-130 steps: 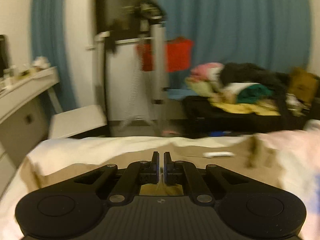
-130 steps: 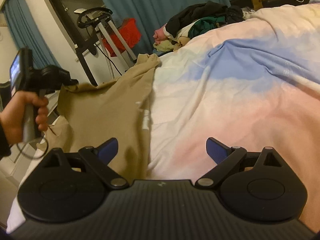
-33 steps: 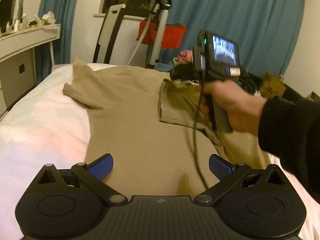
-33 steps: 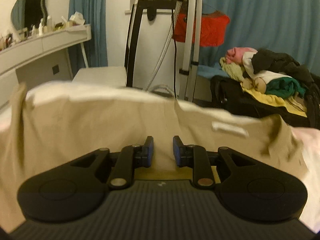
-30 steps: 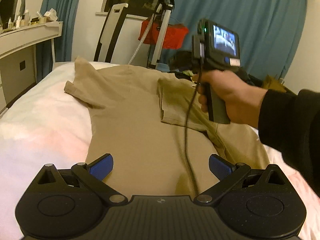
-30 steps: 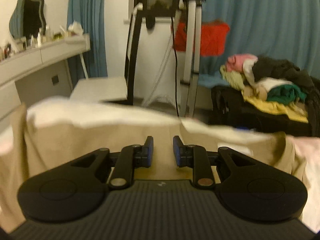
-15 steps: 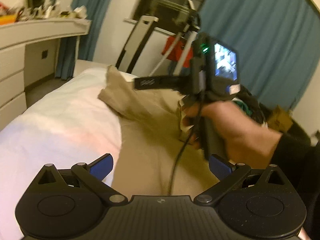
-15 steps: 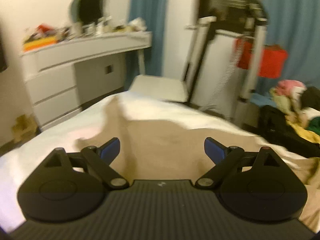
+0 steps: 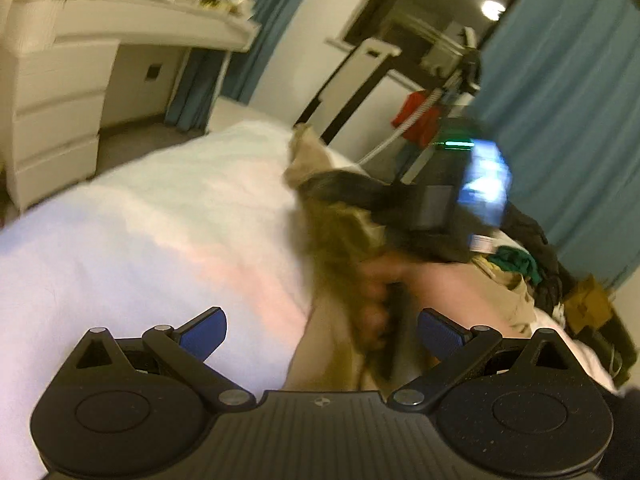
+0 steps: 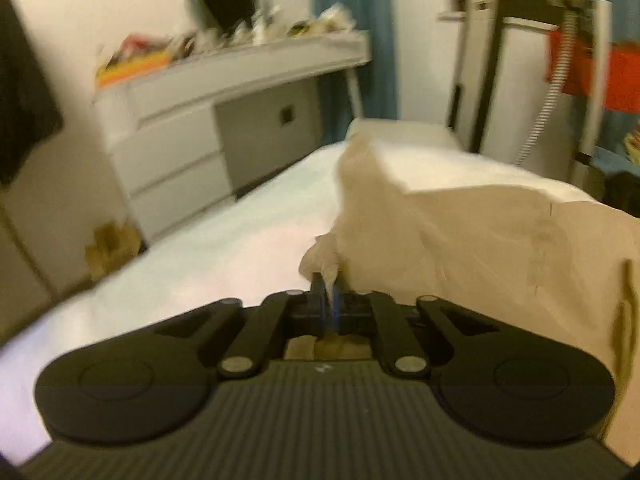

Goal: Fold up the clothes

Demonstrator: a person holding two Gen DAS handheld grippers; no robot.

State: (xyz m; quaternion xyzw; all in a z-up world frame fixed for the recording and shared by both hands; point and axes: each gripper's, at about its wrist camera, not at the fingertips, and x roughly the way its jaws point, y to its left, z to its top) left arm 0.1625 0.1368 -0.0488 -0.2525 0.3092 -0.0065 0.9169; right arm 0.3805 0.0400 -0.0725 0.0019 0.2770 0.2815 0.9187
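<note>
A tan shirt (image 10: 472, 240) lies on the pale bedspread (image 10: 224, 256). My right gripper (image 10: 327, 300) is shut on a pinch of the shirt's left edge, and the cloth rises in a peak above the jaws. In the left wrist view my left gripper (image 9: 320, 330) is open and empty, low over the bed. Ahead of it, blurred, the right hand and its gripper unit (image 9: 448, 204) sit over the bunched shirt (image 9: 340, 232).
A white dresser (image 10: 192, 132) with clutter on top stands left of the bed. A steamer stand with a red item (image 10: 592, 64) and blue curtains (image 9: 568, 92) are at the bed's far end. A clothes pile (image 9: 520, 260) lies beyond the shirt.
My right gripper was open half a second ago and has now shut on the shirt's left edge. Both views have swung left toward the dresser. The left gripper stays open.
</note>
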